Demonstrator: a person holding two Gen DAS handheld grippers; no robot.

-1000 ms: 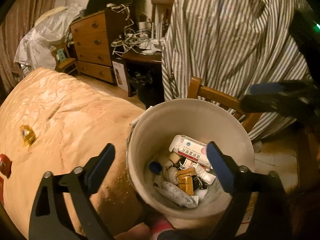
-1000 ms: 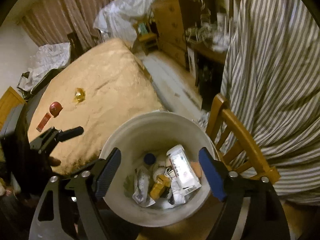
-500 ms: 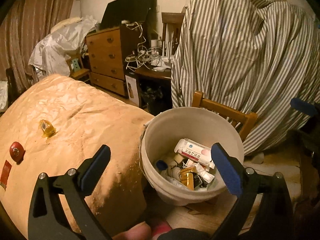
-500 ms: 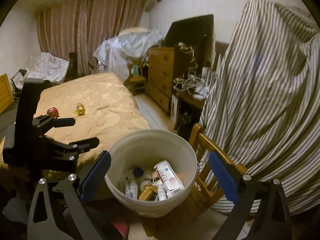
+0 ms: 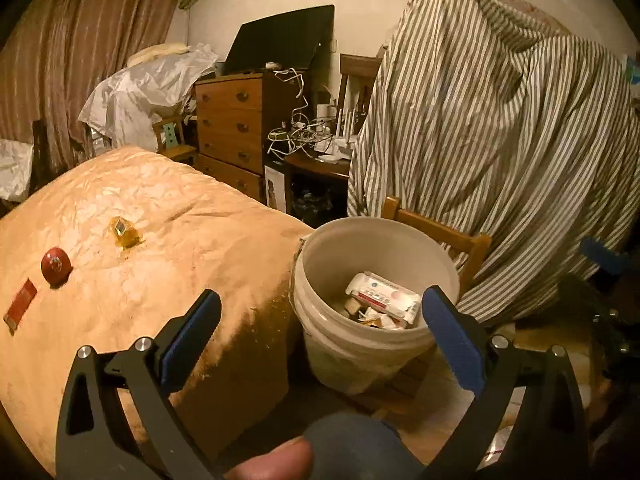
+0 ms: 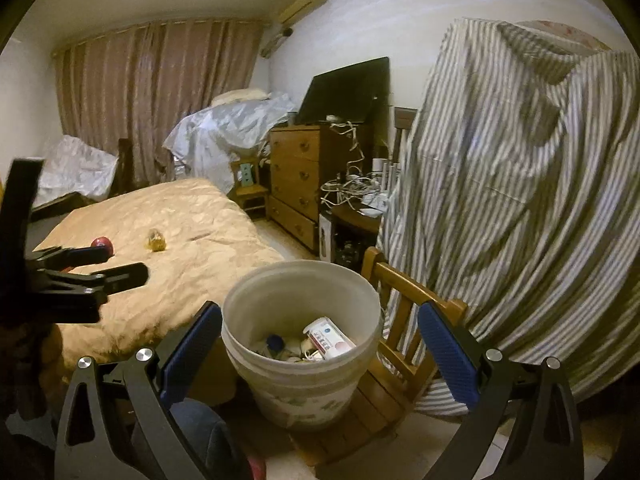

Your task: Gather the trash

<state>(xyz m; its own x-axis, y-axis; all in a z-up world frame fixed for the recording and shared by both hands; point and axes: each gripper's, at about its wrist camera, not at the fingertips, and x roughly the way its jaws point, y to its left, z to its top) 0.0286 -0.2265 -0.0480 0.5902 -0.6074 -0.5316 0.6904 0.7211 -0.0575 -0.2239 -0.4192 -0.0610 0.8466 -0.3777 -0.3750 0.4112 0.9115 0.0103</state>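
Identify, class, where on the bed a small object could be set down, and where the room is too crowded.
The bedspread is bare between the yellow wrapper and the bucket, also at its far end toward the dresser. Crowded: the left part near the red ball and red packet, the cable-covered side table, and the bucket itself.

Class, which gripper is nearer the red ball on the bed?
Left. The left gripper reaches over the bed beside the red ball; the right gripper is at the bucket.
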